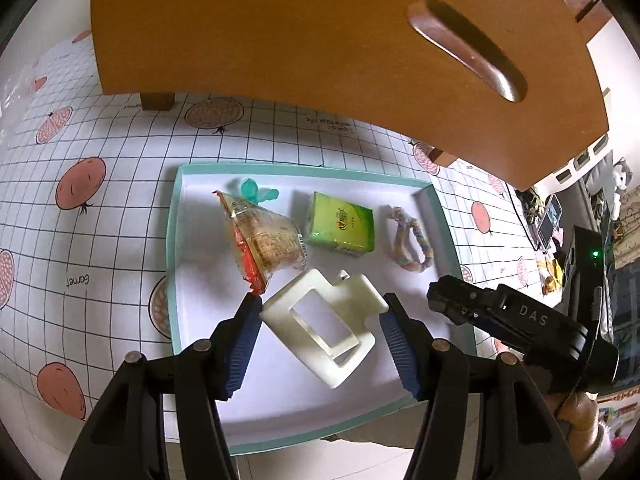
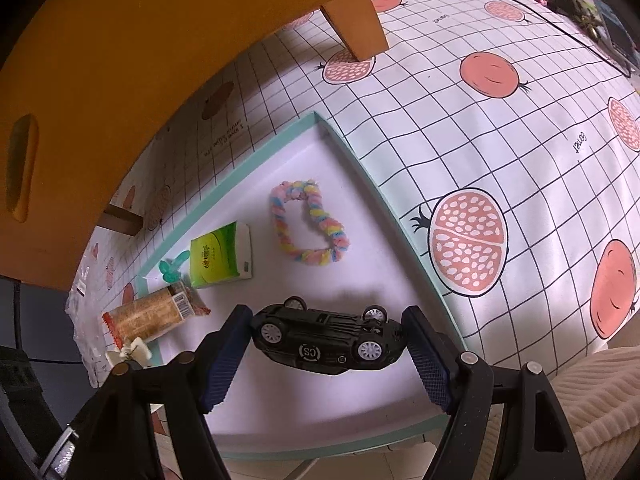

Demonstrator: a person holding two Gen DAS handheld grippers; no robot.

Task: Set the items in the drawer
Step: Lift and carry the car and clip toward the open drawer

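My left gripper (image 1: 320, 304) is shut on a cream hair claw clip (image 1: 352, 292), blue pads pressing its two sides, over the near part of a teal-rimmed white tray (image 1: 172, 240). My right gripper (image 2: 326, 316) is shut on a black toy car (image 2: 324, 340), which is upside down and gripped nose to tail over the same tray (image 2: 380, 184). In the tray lie a snack packet (image 1: 264, 240), a green tissue pack (image 1: 340, 224), a pastel fuzzy loop (image 1: 408, 240) and a small teal clip (image 1: 256, 192). The wooden drawer front (image 1: 280, 32) with its slot handle (image 1: 468, 48) stands behind the tray.
The tray sits on a grid-and-pomegranate tablecloth (image 2: 520, 128). The drawer unit stands on short wooden feet (image 2: 360, 24). A crinkled clear plastic bag (image 2: 88, 320) lies left of the tray. Cables (image 2: 540, 12) and clutter lie at the table's far right. A cream ribbed cloth (image 2: 580, 392) is near the front edge.
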